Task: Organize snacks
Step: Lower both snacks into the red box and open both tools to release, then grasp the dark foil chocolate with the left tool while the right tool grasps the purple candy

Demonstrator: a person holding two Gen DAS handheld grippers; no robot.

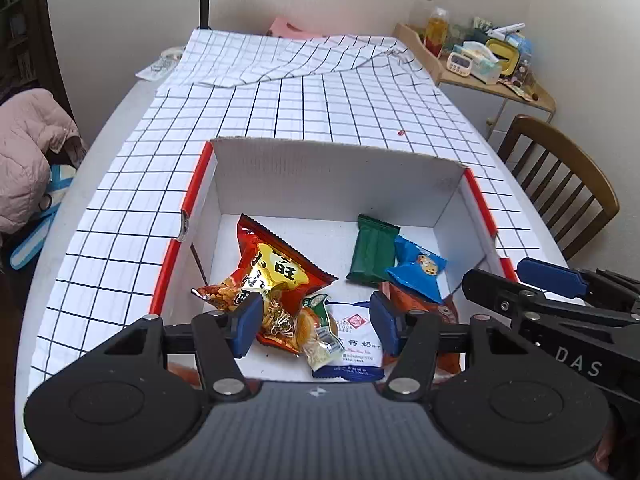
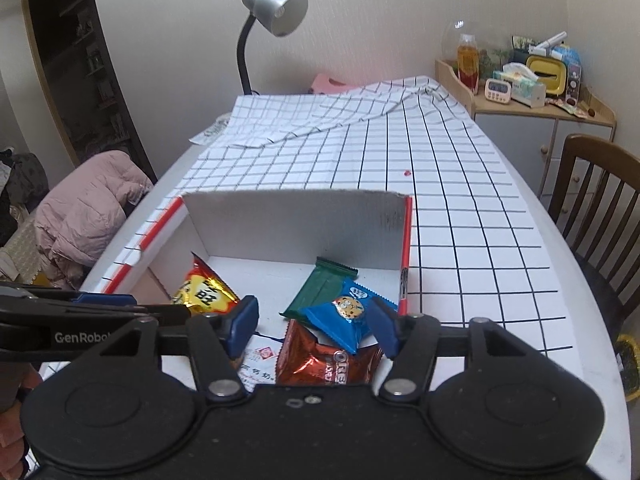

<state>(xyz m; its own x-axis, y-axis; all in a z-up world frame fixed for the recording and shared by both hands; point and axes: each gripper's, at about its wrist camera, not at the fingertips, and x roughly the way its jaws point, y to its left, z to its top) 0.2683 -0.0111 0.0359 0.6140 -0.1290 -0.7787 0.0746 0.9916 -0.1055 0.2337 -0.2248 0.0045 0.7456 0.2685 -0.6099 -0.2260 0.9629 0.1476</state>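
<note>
A white cardboard box with red edges (image 1: pixel 340 176) (image 2: pixel 296 220) sits on the checked tablecloth and holds several snacks. In it lie a red and yellow chip bag (image 1: pixel 276 276) (image 2: pixel 202 294), a green wafer pack (image 1: pixel 372 250) (image 2: pixel 320 290), a blue cookie pack (image 1: pixel 418 270) (image 2: pixel 344 316), a white and blue milk-biscuit pack (image 1: pixel 354 336) (image 2: pixel 260 364), a brown Oreo pack (image 2: pixel 328 364) and a small clear pack (image 1: pixel 318 338). My left gripper (image 1: pixel 316 326) is open above the box's near side, holding nothing. My right gripper (image 2: pixel 316 328) is open above the blue and Oreo packs, empty.
The checked cloth (image 1: pixel 320 100) covers a white table, bunched at the far end. A desk lamp (image 2: pixel 276 12) stands at the back. A wooden chair (image 2: pixel 596 208) is at the right. A cluttered side cabinet (image 2: pixel 532 92) stands beyond. A pink jacket (image 2: pixel 88 212) lies at left.
</note>
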